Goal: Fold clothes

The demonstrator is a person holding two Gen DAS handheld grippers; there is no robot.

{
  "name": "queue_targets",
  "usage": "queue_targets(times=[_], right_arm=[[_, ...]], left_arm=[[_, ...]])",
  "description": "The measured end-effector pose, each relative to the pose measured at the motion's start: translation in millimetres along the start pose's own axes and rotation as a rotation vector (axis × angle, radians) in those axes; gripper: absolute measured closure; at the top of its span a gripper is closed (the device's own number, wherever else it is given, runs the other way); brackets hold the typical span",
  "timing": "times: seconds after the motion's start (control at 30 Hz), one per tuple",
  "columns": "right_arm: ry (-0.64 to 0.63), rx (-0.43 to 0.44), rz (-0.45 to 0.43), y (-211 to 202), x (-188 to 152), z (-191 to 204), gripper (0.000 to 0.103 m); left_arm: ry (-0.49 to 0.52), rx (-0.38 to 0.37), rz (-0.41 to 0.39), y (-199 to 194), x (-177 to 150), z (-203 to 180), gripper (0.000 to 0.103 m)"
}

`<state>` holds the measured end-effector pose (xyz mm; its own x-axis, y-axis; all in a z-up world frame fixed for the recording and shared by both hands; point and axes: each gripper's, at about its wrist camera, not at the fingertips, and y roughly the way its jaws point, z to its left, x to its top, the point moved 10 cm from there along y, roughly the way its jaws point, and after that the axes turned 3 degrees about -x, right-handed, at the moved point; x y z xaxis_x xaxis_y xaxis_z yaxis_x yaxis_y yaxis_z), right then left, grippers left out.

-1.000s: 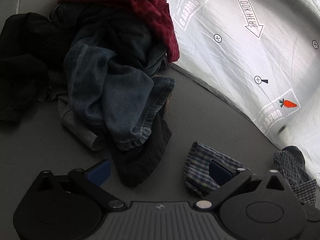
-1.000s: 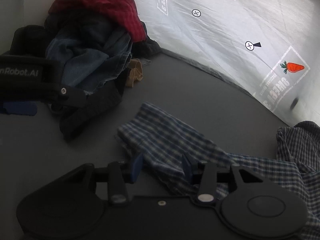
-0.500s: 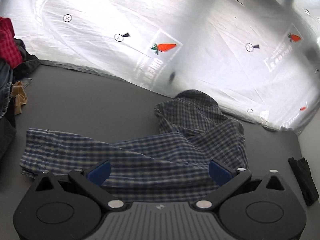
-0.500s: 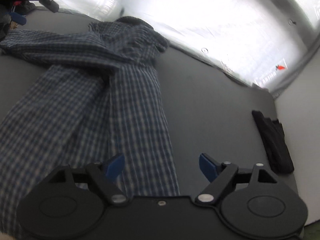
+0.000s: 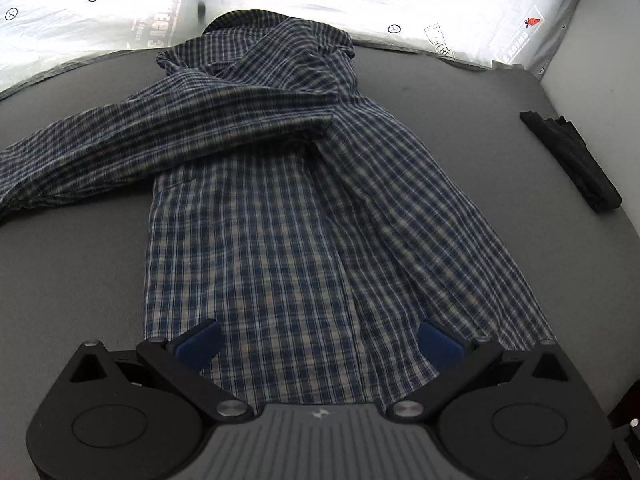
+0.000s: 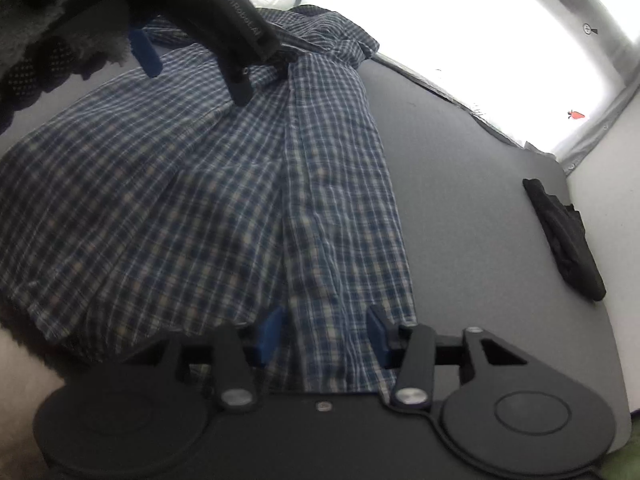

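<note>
Grey tabletop (image 5: 460, 120) is seen under a blue checked shirt (image 5: 272, 208), spread lengthwise with its collar toward the bright printed sheet (image 5: 80, 24) at the back. Left gripper (image 5: 318, 342) is held wide open above the hem, nothing pinched. Right gripper (image 6: 326, 330) is closing, a hem strip lying between its jaws, not yet pressed. Folded black cloth (image 5: 572, 160) is seen near the table's right edge.

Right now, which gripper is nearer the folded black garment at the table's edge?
Right. The right gripper is closing over the plaid shirt's hem on the side toward the black garment; the left gripper sits open farther across the shirt.
</note>
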<state>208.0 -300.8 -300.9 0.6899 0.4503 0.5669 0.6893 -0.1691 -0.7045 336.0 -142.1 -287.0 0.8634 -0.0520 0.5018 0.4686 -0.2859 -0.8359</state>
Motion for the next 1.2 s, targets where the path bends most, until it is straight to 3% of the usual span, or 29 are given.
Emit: queue_targets(times=[0.03,0.17,0.3,0.43,0.53,0.6,0.67,0.7,0.83,0.97,1.13,1.2], right_arm=[[0.021,-0.007,0.004,-1,0,-2,0.101],[0.116,-0.018,-0.017,-25,20,-8,0.101],[0.259,0.05,-0.035,-57,45,4,0.101],[0.376,0.11,0.035,-39,39,46,0.1],[0.469,0.12,0.136,-13,22,70,0.097],[0.493,0.101,0.141,-13,26,71,0.089],[0.513,0.094,0.155,-14,31,72,0.069],[0.521,0.088,0.163,-13,34,72,0.065],[0.522,0.061,0.14,-14,55,70,0.064],[0.476,0.008,0.077,-15,89,59,0.056],[0.429,-0.025,0.07,13,128,55,0.055],[0.423,-0.044,0.08,30,139,54,0.055]], left_arm=[[0.007,-0.004,0.008,-2,-3,3,0.0],[0.05,-0.006,-0.034,-23,2,24,0.0],[0.026,0.001,-0.088,-41,12,62,0.0],[-0.009,0.034,-0.124,-52,19,108,0.0],[-0.008,0.091,-0.149,-62,25,144,0.0],[-0.02,0.119,-0.168,-70,28,168,0.0],[-0.063,0.144,-0.185,-75,32,195,0.0],[-0.093,0.16,-0.191,-76,35,210,0.0],[-0.198,0.216,-0.216,-77,49,270,0.0],[-0.252,0.24,-0.23,-62,72,310,0.0],[-0.234,0.331,-0.233,-23,106,348,0.0],[-0.218,0.363,-0.198,-6,114,357,0.0]])
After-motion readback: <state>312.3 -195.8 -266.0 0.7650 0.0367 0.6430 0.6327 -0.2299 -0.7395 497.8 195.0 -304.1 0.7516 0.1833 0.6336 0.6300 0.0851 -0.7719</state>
